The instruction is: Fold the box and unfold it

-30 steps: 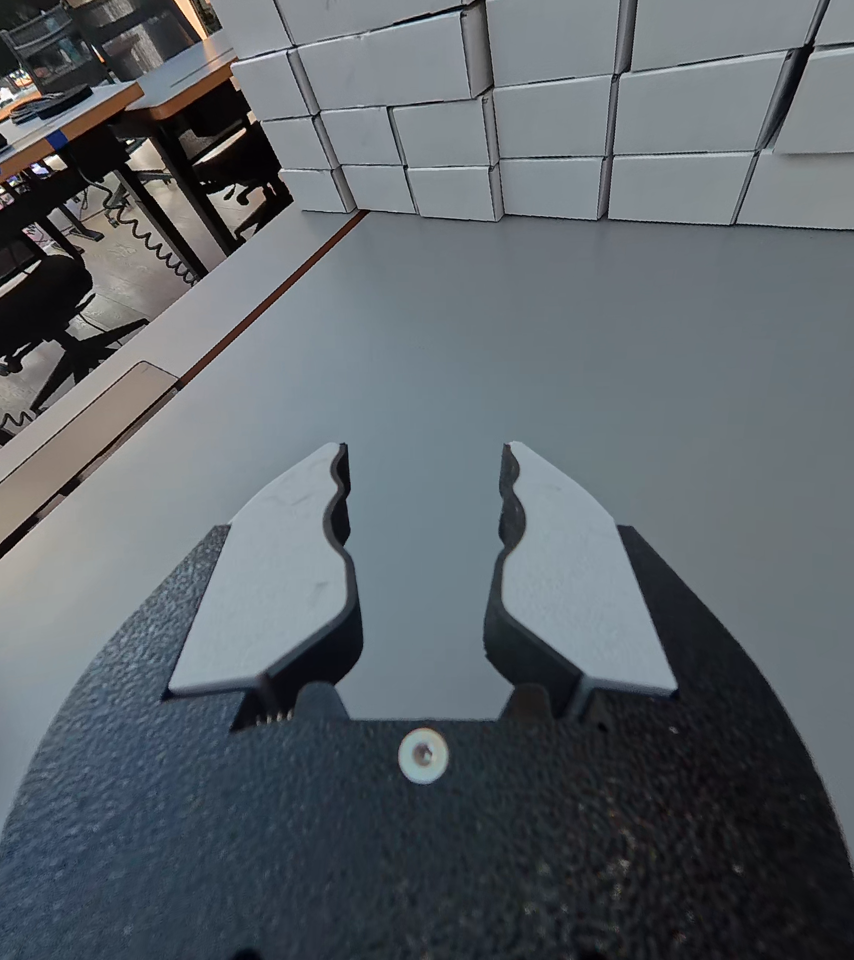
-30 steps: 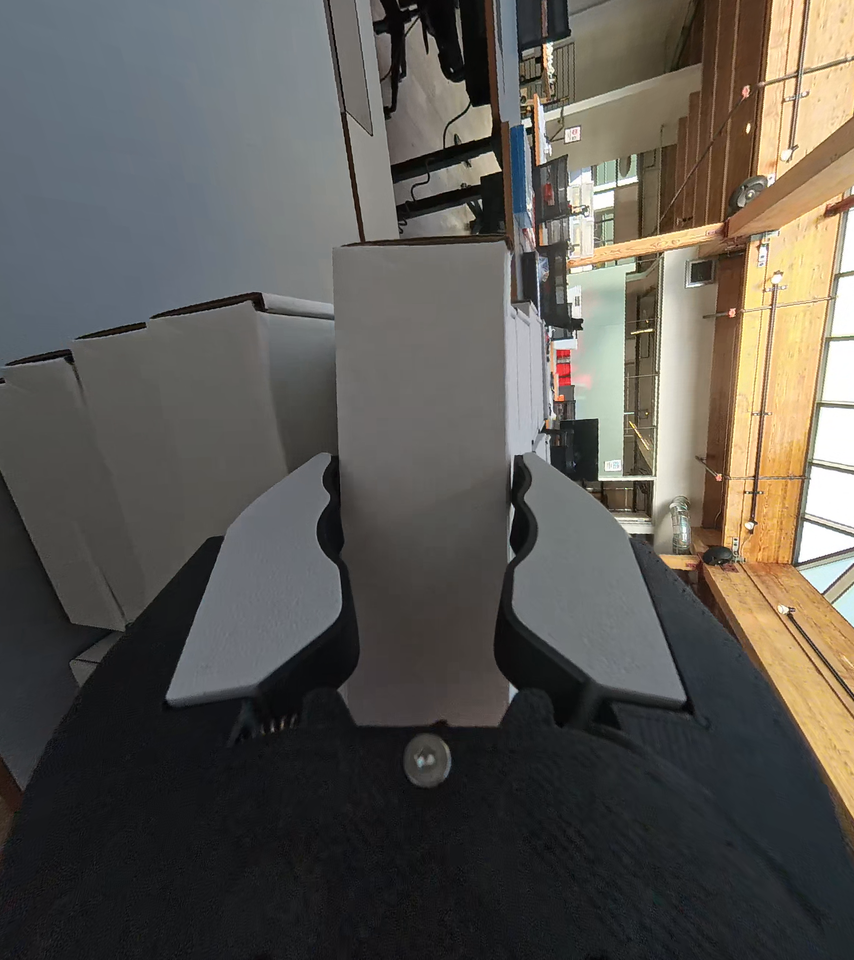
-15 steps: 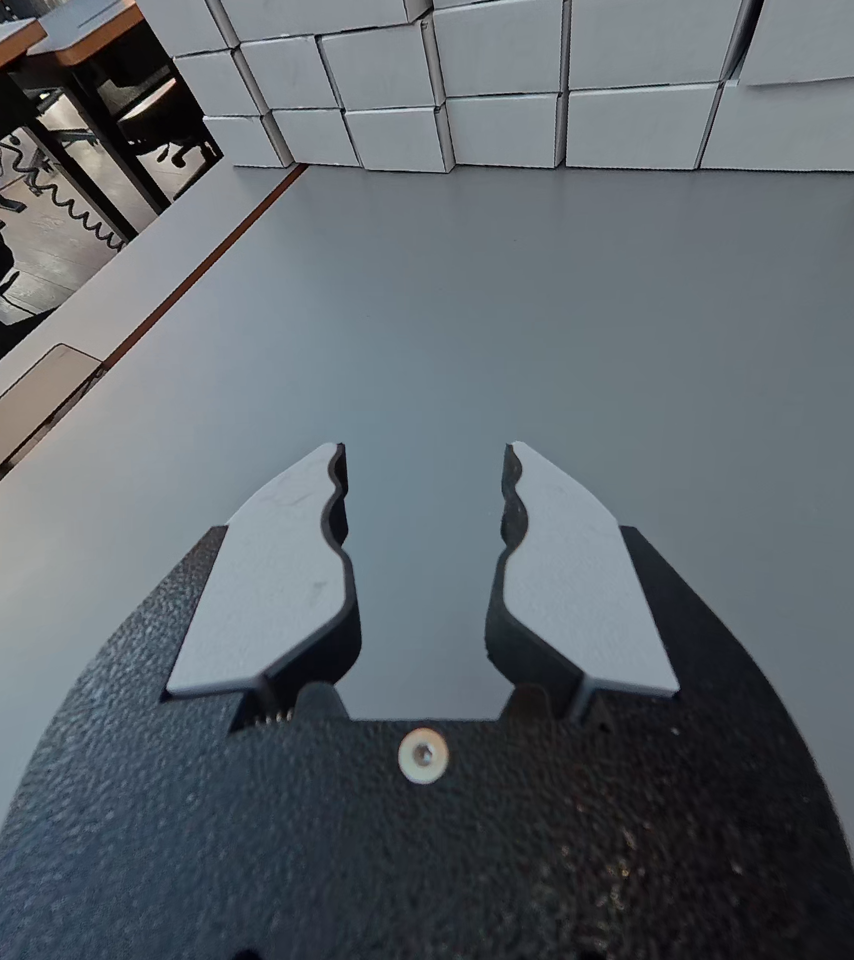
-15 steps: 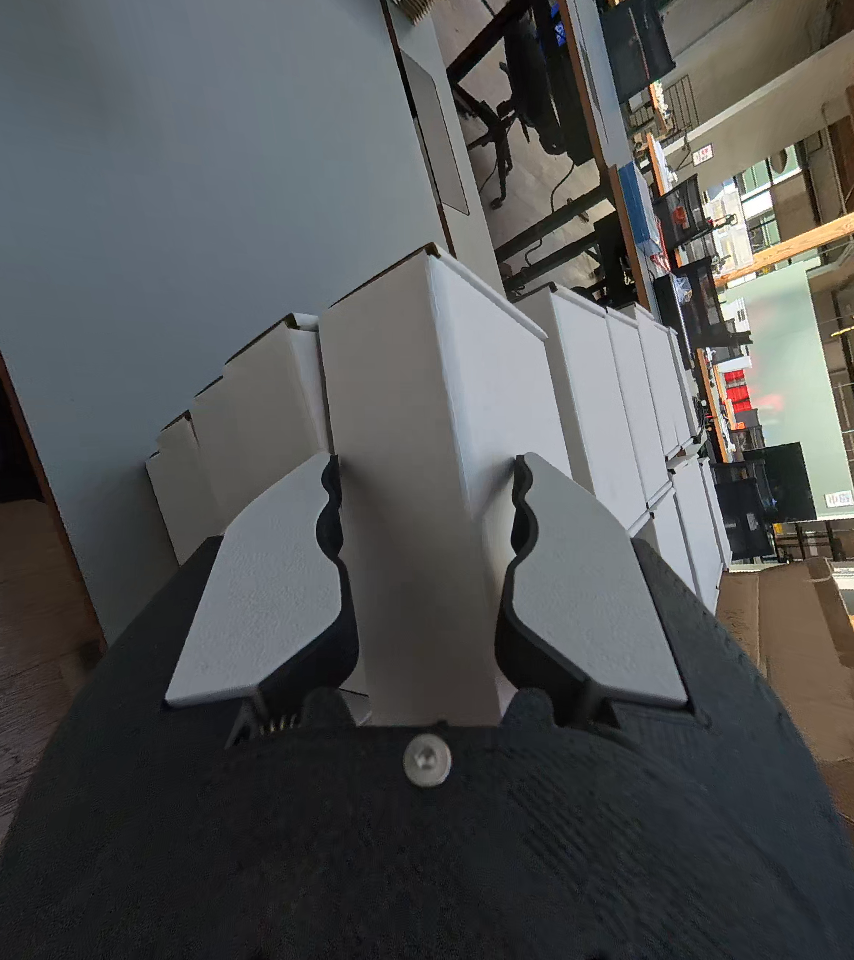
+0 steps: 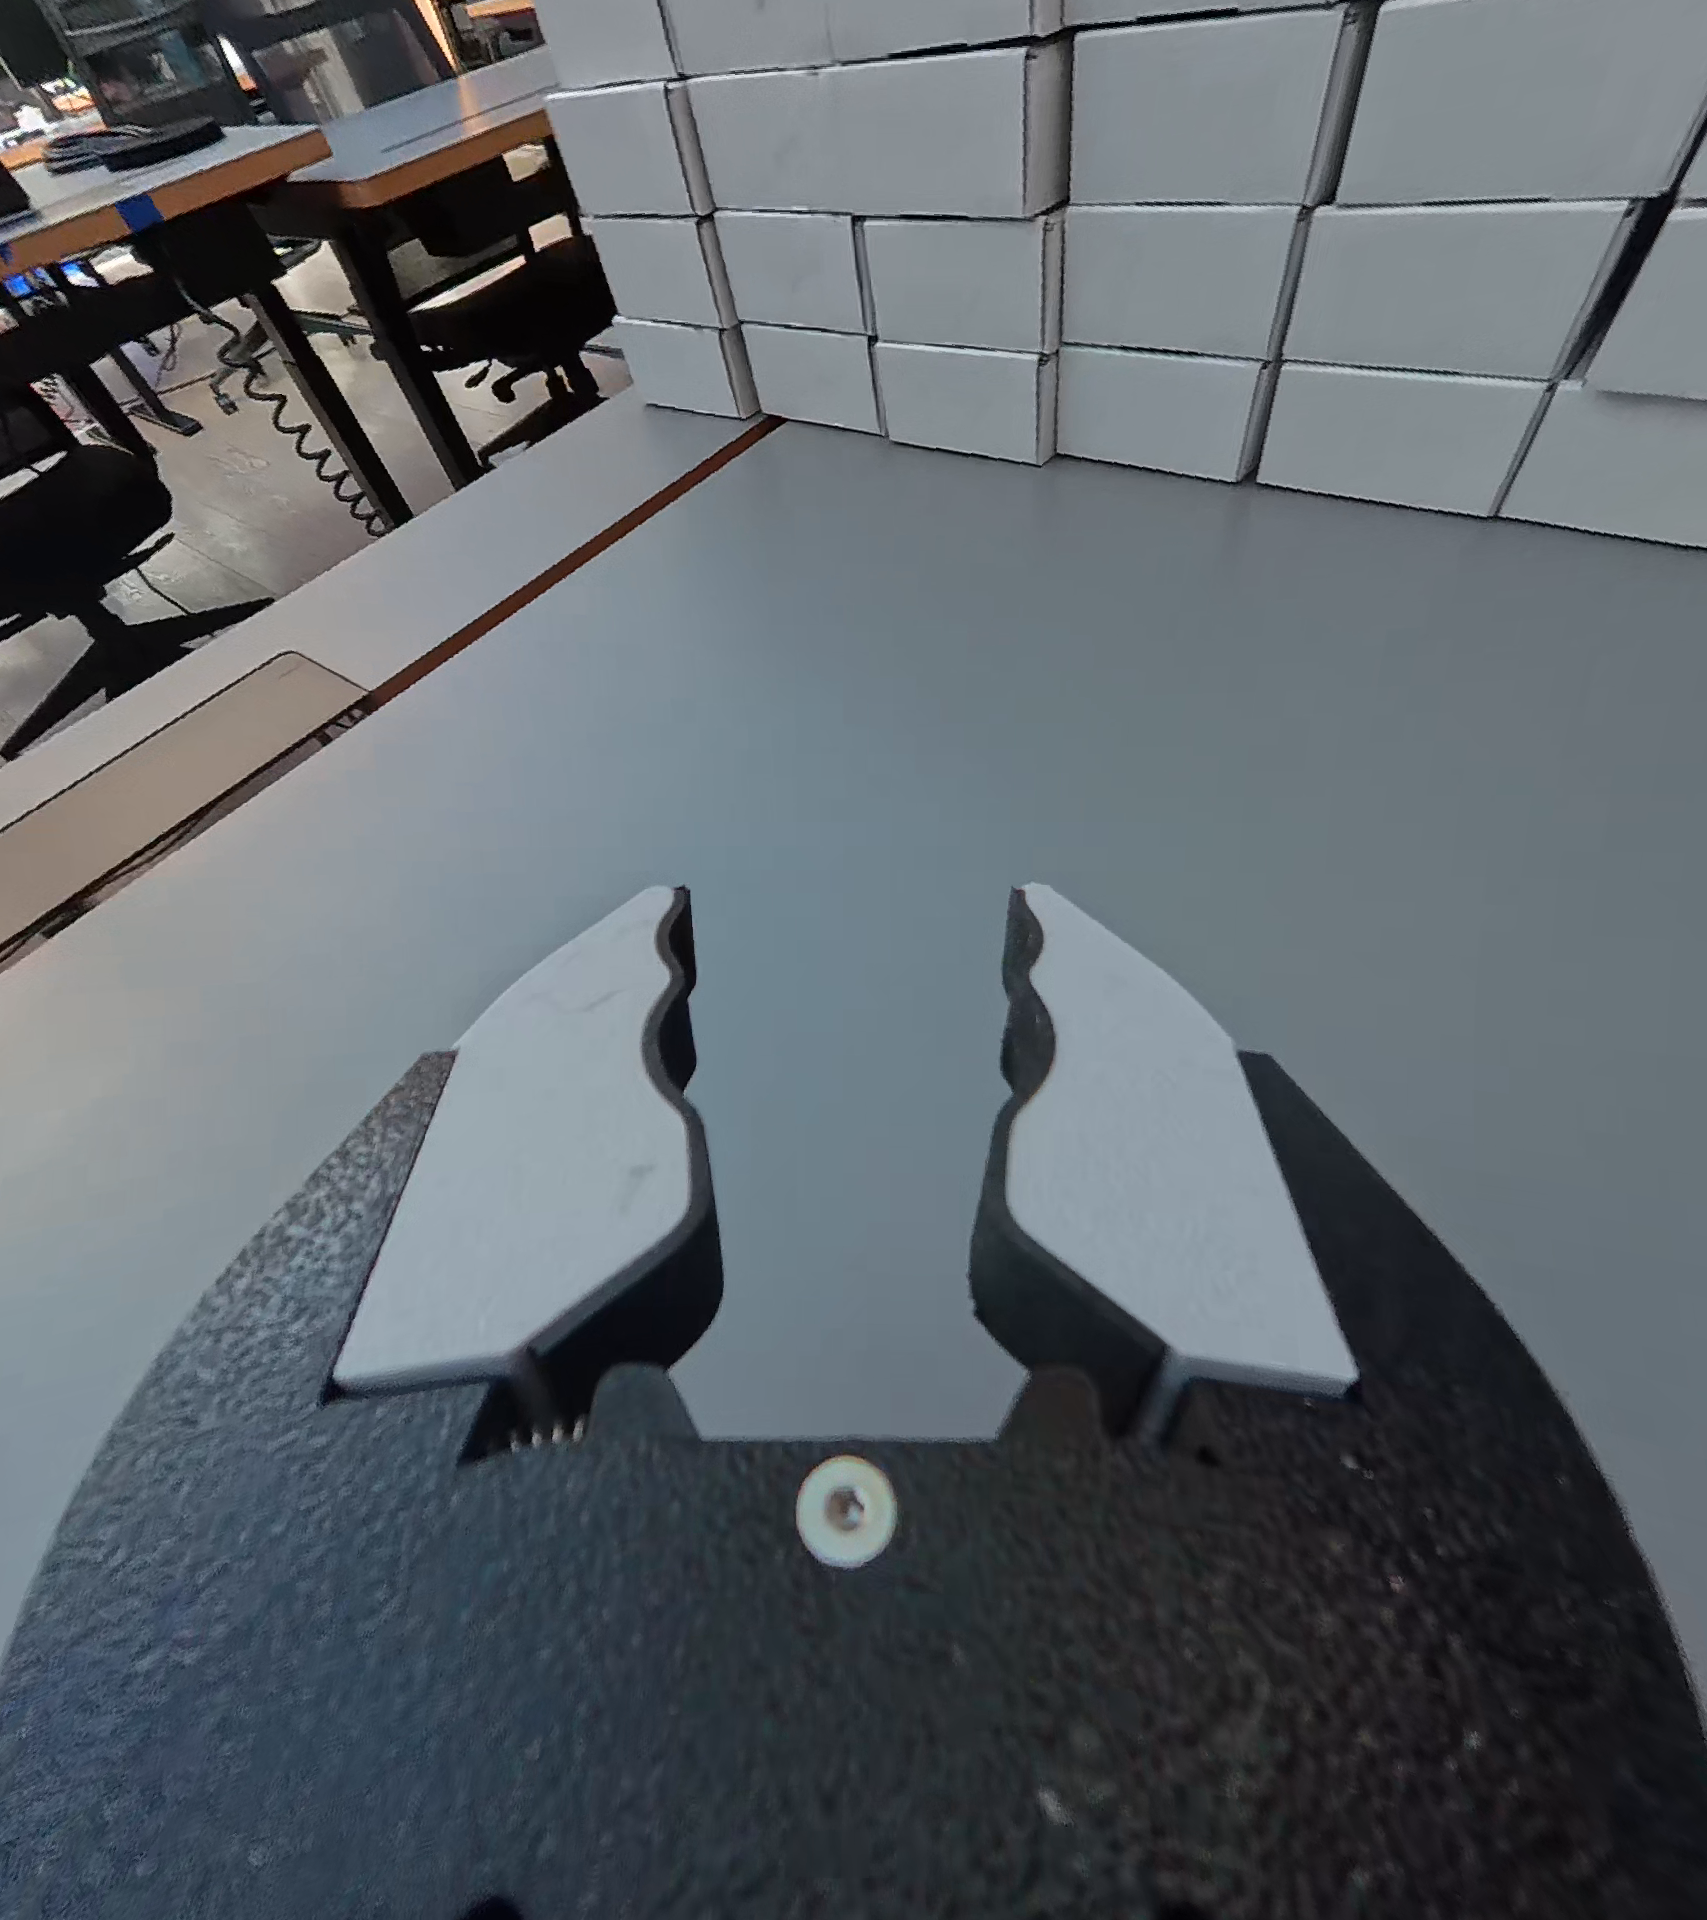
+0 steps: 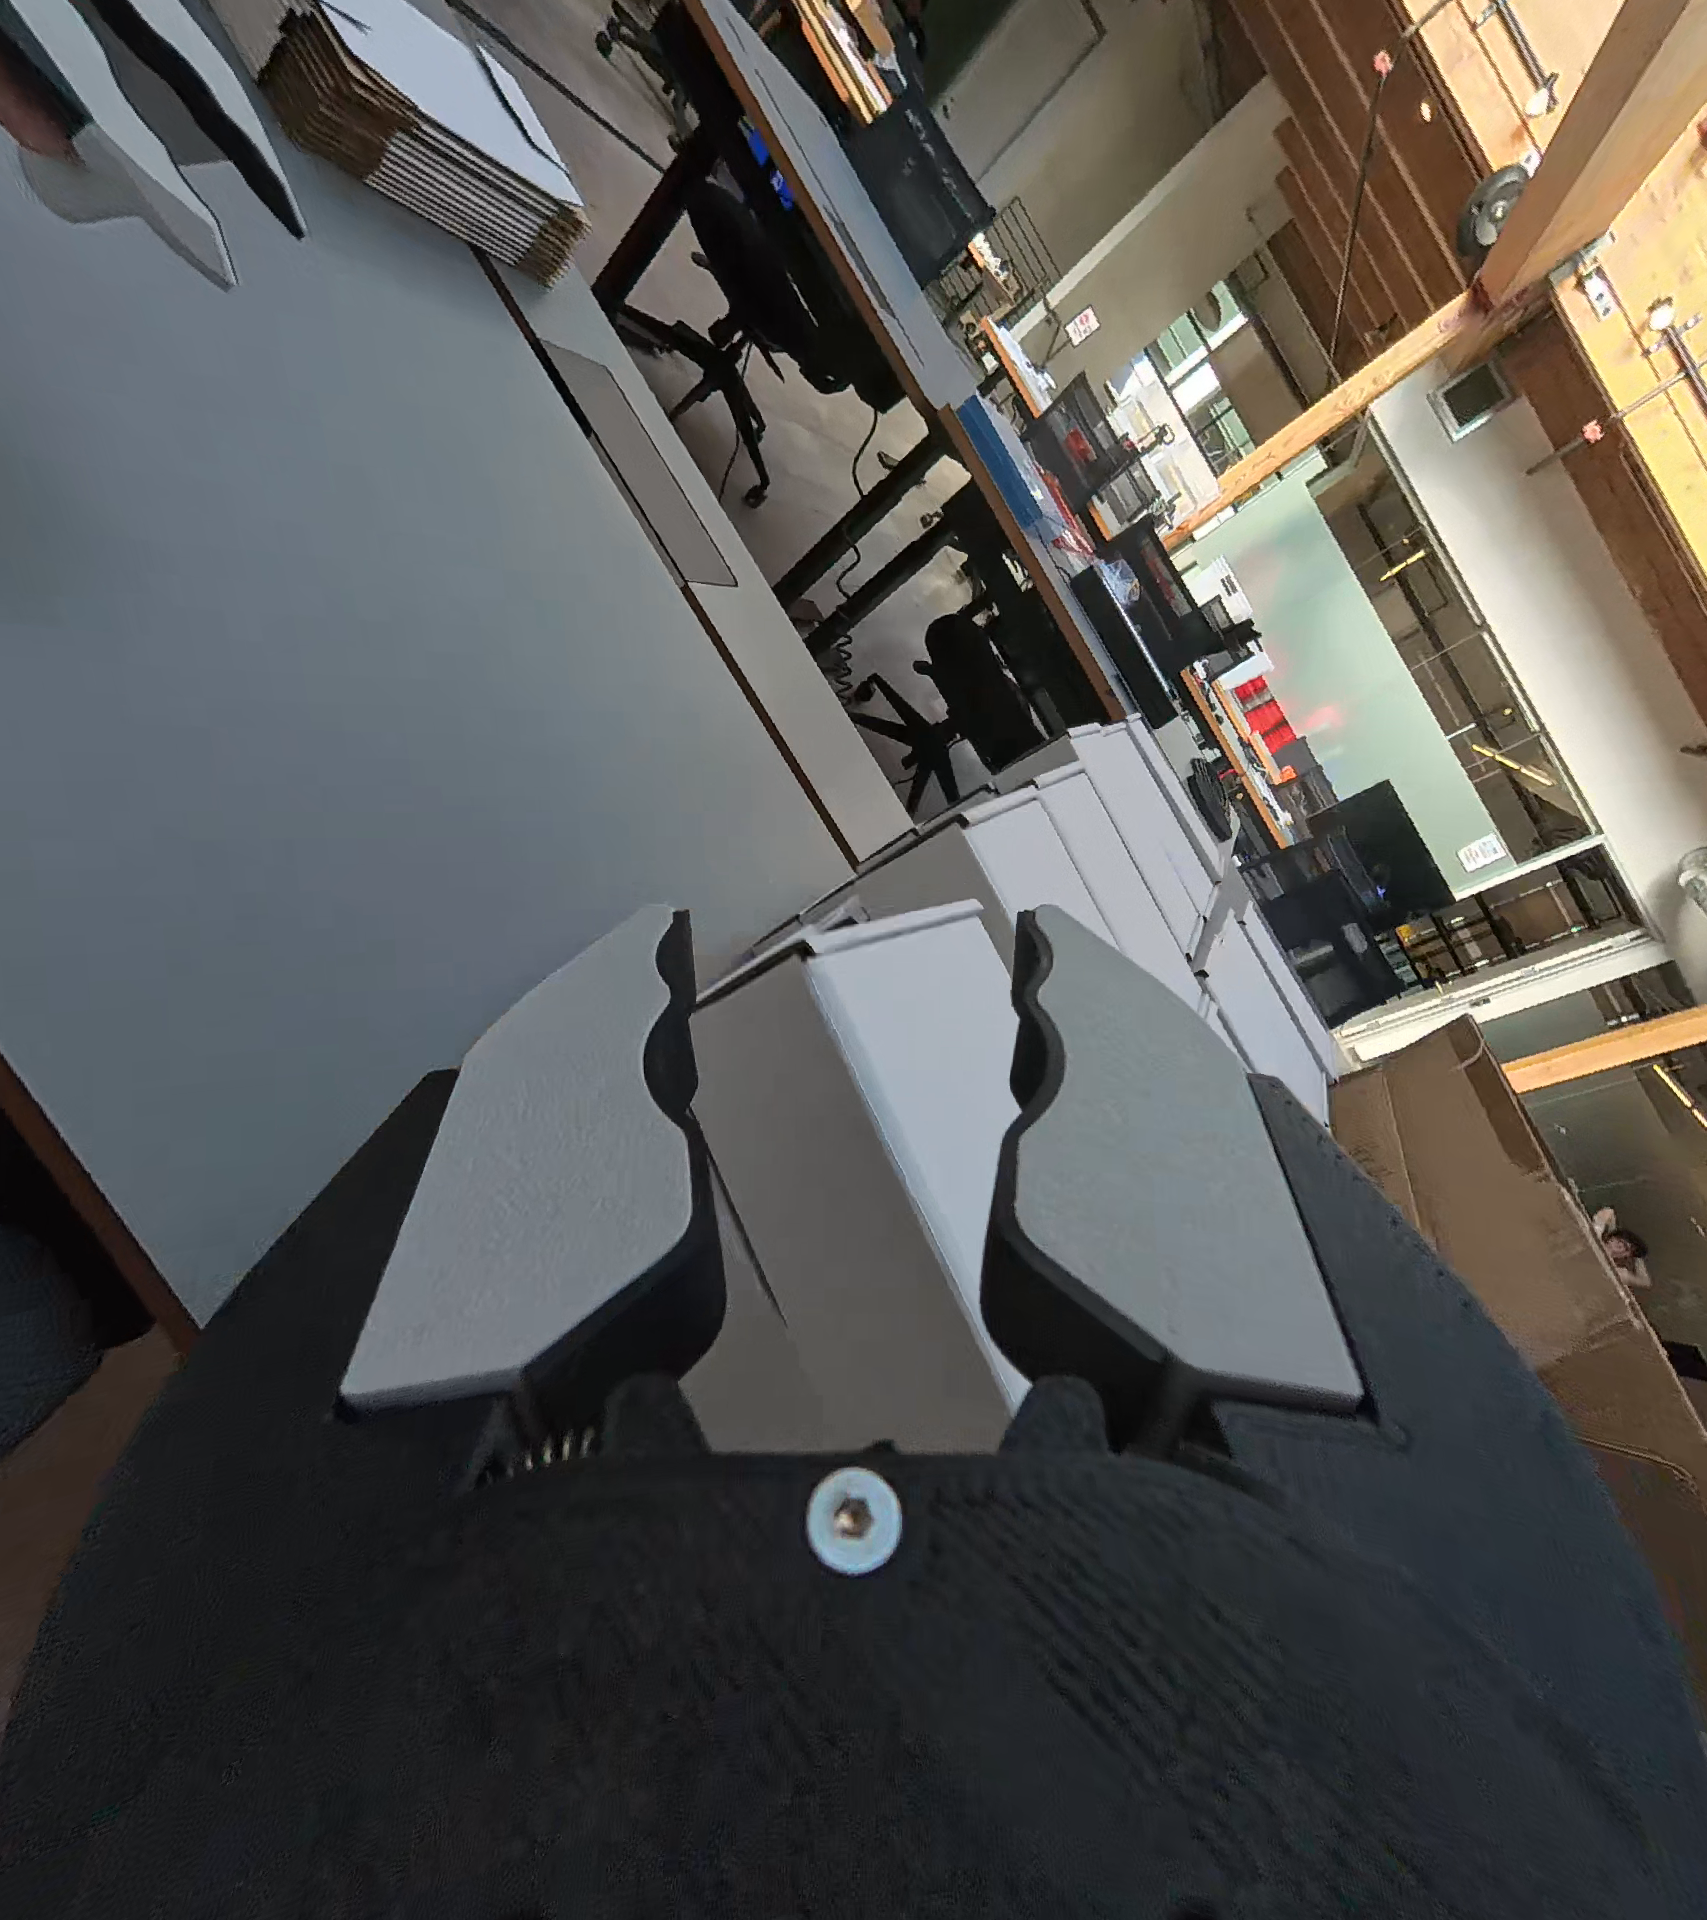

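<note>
The left gripper [image 5: 851, 904] hovers spread over the bare grey desk [image 5: 1036, 665]; stacked white boxes [image 5: 1140, 260] line its far edge.

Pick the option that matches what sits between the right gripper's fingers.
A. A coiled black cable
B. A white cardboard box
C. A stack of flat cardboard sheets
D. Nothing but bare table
B: in the right wrist view a white box fills the gap between the fingers of the right gripper, whereas the left gripper shows only grey table between its fingers.
</note>
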`<state>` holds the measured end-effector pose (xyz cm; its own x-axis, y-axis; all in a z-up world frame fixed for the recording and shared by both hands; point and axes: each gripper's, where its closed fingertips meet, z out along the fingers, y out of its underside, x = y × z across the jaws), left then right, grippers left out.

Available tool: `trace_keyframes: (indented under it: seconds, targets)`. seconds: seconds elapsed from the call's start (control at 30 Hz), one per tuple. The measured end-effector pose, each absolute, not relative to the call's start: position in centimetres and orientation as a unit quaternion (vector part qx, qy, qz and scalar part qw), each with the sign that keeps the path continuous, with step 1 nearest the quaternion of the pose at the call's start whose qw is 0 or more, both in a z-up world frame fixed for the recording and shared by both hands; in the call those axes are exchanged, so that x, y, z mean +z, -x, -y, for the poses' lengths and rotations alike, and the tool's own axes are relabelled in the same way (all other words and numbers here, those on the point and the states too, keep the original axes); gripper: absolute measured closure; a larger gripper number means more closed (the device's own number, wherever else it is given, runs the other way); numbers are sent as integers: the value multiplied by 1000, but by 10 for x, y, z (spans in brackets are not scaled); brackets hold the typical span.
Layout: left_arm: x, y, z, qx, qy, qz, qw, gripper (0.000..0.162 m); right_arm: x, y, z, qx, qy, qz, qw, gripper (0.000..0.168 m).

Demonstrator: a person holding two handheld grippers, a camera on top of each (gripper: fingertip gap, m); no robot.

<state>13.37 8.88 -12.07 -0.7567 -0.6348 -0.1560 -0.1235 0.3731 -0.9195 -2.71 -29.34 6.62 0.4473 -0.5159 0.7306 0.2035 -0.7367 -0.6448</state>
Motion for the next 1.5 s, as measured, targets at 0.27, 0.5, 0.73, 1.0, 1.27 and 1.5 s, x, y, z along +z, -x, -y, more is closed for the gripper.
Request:
trace_keyframes:
  seconds: [0.27, 0.5, 0.73, 1.0, 1.27, 1.5]
  targets:
    - [-114, -205, -185, -429, 333, -769, 337, 104, -36, 27, 108, -290, 835, -102, 456, 114]
    - [-106, -281, -302, -325, 351, -780, 403, 97, -132, -27, 44, -206, 894, -101, 385, 106]
    - [-144, -343, -393, -220, 302, -854, 361, 84, -153, -59, 27, -163, 897, -115, 395, 106]
    - [-187, -368, -435, -182, 282, -893, 300, 79, -173, -84, 26, -133, 906, -132, 380, 105]
    - [-182, -347, -433, -141, 221, -905, 336, 109, -176, -100, 26, -130, 899, -150, 389, 105]
    - [-150, -352, -445, -110, 172, -875, 439, 110, -181, -100, 31, -137, 902, -152, 380, 105]
